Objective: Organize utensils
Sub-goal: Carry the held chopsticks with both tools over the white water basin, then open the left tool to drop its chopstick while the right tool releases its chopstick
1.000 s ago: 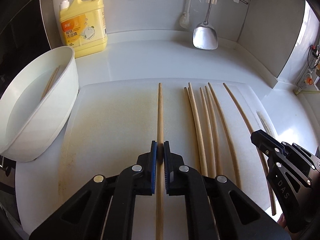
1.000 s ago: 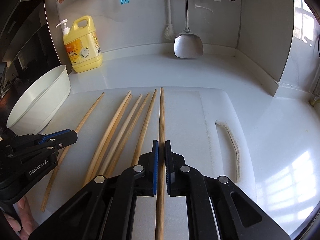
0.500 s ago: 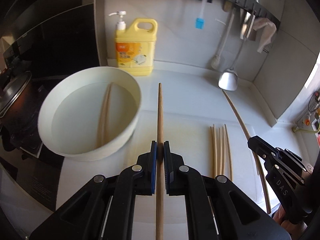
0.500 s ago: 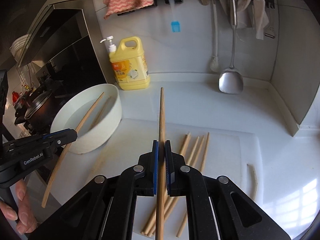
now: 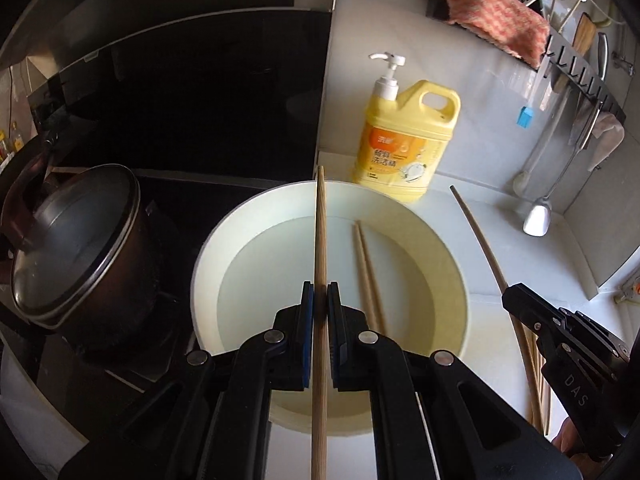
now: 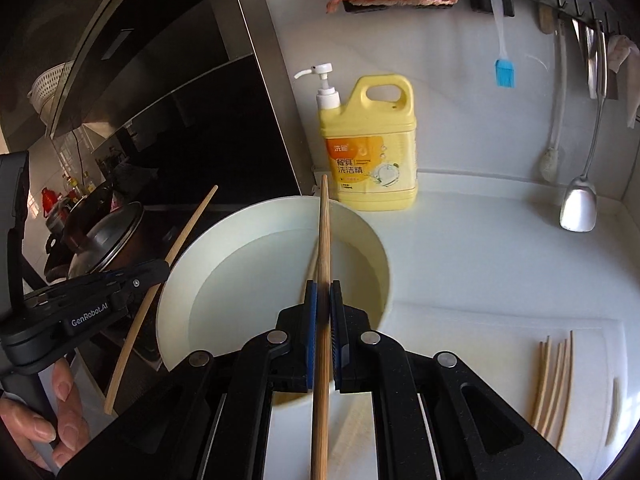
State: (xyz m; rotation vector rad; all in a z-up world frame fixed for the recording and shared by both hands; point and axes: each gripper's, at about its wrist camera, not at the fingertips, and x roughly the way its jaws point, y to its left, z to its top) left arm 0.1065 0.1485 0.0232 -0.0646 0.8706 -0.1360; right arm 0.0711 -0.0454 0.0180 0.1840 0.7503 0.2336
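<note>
A: Hovering over the round white plastic basin [image 5: 208,264], the left gripper [image 5: 320,308] has its jaws clenched on a long wooden chopstick [image 5: 321,240], whose tip points to twelve o'clock past the far rim.

B: Same picture on the other side: the right gripper [image 6: 323,304] is pinching its own pale bamboo chopstick [image 6: 324,240], tip toward twelve o'clock, crossing above that basin's water.

A: Down in the water, a submerged pair of wooden chopsticks [image 5: 366,276] lies at about one o'clock from the left jaws.

B: A loose group of bamboo chopsticks [image 6: 554,380] rests on the white cutting board [image 6: 480,332] on the table, at four o'clock in the right view.

A: A yellow pump bottle of dish detergent [image 6: 370,148] stands just behind the basin, and a dark lidded cooking pot [image 5: 68,248] sits at nine o'clock beside it.
</note>
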